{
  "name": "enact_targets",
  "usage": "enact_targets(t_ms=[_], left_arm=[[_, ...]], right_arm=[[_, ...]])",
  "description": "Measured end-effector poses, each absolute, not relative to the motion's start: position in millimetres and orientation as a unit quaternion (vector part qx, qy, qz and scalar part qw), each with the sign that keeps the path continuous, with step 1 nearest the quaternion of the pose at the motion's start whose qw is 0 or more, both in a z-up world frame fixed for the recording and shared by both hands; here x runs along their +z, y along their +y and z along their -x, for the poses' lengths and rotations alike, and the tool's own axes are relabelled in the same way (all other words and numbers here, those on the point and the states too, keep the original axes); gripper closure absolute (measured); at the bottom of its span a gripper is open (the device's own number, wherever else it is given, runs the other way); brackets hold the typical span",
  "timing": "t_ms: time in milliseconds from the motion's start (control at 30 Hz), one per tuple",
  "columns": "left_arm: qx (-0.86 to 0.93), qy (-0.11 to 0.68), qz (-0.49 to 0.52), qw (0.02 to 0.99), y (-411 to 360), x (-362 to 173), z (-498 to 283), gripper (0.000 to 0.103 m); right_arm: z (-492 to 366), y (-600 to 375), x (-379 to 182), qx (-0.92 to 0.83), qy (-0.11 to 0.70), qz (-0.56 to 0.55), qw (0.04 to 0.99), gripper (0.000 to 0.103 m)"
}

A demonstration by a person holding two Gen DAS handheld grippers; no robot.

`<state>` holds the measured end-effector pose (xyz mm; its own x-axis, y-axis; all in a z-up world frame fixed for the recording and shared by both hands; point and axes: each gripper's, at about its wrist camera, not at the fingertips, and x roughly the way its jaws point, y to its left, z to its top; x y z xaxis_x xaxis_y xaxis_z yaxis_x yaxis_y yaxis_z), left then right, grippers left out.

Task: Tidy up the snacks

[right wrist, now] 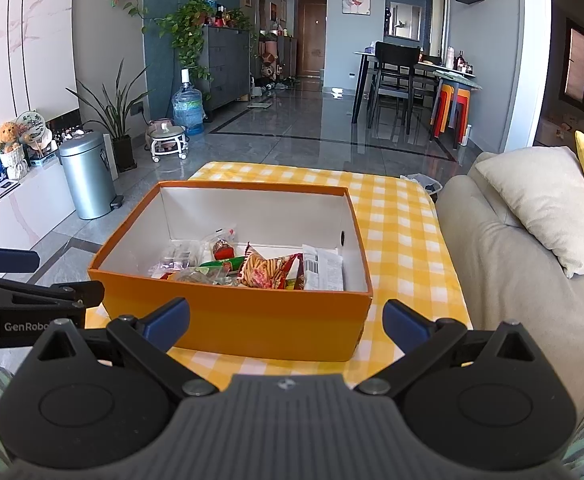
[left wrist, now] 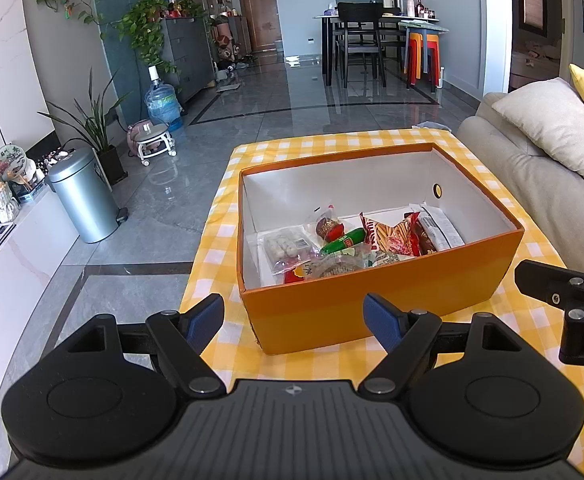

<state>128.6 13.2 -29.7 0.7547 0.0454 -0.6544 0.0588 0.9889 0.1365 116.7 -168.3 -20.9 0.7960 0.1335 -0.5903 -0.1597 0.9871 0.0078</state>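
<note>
An orange box (left wrist: 371,304) with a white inside stands on a table with a yellow checked cloth (left wrist: 292,364). It also shows in the right wrist view (right wrist: 252,324). Several snack packs lie in its near part: a red biscuit bag (left wrist: 391,234), a green pack (left wrist: 343,241), a clear bag of pale pieces (left wrist: 284,246), a white wrapper (left wrist: 439,226). My left gripper (left wrist: 293,320) is open and empty, in front of the box's near wall. My right gripper (right wrist: 286,320) is open and empty, also before the near wall.
A beige sofa (right wrist: 511,264) with cushions runs along the table's right side. A metal bin (right wrist: 88,176) and a low white cabinet (left wrist: 12,280) stand to the left. Tiled floor, a dining table and chairs (right wrist: 403,76) lie beyond.
</note>
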Motion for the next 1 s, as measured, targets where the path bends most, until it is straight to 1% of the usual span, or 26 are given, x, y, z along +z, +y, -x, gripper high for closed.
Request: enact_targets(t_ms=[1000], left_arm=[[-0.006,0.358,-0.069,0.931,17.2,-25.8,-122.8,0.010]], right_arm=[[-122.8,-167.8,-24.5,0.069,0.322,0.005,0.944,0.004]])
